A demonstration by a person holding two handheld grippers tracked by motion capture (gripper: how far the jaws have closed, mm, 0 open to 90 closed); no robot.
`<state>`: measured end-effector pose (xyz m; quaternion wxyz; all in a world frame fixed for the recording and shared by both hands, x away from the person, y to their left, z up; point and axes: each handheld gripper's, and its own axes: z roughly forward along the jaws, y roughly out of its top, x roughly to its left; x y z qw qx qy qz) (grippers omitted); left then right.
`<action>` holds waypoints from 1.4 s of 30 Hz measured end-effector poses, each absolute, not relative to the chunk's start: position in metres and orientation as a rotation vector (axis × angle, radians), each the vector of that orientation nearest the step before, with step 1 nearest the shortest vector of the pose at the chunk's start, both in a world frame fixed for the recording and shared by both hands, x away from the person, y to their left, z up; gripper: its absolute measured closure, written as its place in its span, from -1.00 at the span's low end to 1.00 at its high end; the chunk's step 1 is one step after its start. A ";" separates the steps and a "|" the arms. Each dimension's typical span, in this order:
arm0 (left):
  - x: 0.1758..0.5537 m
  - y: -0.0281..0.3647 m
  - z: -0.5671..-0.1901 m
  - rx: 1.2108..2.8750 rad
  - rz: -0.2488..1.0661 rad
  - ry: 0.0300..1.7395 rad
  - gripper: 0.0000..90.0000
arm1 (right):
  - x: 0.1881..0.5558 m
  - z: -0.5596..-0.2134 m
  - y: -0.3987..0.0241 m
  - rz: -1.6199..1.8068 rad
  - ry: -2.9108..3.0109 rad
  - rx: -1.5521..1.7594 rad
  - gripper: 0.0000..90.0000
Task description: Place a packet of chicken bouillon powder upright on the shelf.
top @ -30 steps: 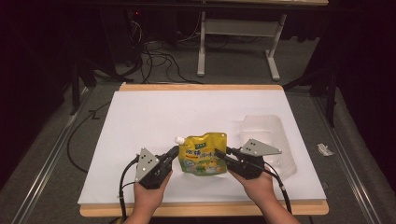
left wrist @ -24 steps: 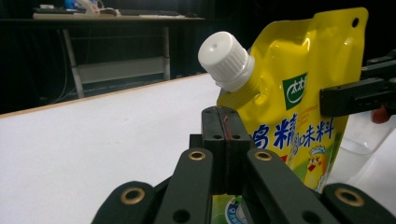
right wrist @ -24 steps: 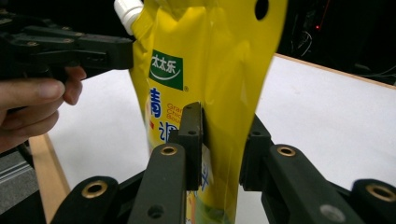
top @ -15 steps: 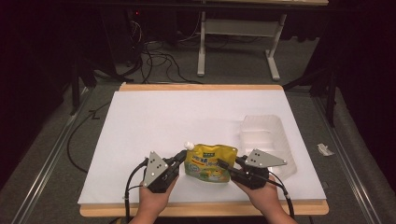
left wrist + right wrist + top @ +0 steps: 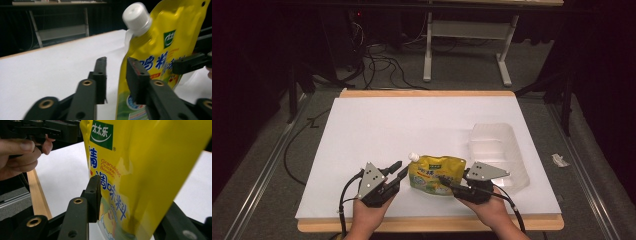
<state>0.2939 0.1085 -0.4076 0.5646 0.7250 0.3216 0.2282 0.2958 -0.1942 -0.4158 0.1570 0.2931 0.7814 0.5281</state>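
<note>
Noting both jaws have just been opening: left gripper (image 5: pixel 400 168) released, its pads clear of the yellow spouted pouch (image 5: pixel 435 171) just to its right; right gripper (image 5: pixel 445 181) straddles the pouch, though I cannot tell whether it grips; the pouch stands by the table's (image 5: pixel 362 130) near edge, probably being set down.

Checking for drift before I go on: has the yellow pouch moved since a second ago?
Yes. In the high view the yellow pouch has slid toward the table's near edge, farther from the clear plastic tray.

Yellow pouch (image 5: pixel 435 175) with white cap (image 5: pixel 413 157), green logo, blue lettering; black tools.
</note>
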 end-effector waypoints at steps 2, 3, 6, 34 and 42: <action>0.296 0.112 -0.409 1.714 0.532 0.764 0.43 | 0.295 -0.417 -0.193 1.504 2.241 0.837 0.41; 0.296 0.112 -0.409 1.714 0.532 0.764 0.37 | 0.295 -0.417 -0.193 1.504 2.241 0.837 0.41; 0.303 0.121 -0.414 1.727 0.519 0.820 0.22 | 0.295 -0.418 -0.192 1.510 2.256 0.831 0.44; 0.310 0.127 -0.420 1.745 0.522 0.845 0.06 | 0.294 -0.419 -0.190 1.550 2.280 0.814 1.00; 0.310 0.126 -0.421 1.757 0.519 0.836 0.04 | 0.289 -0.407 -0.198 1.604 2.243 0.799 1.00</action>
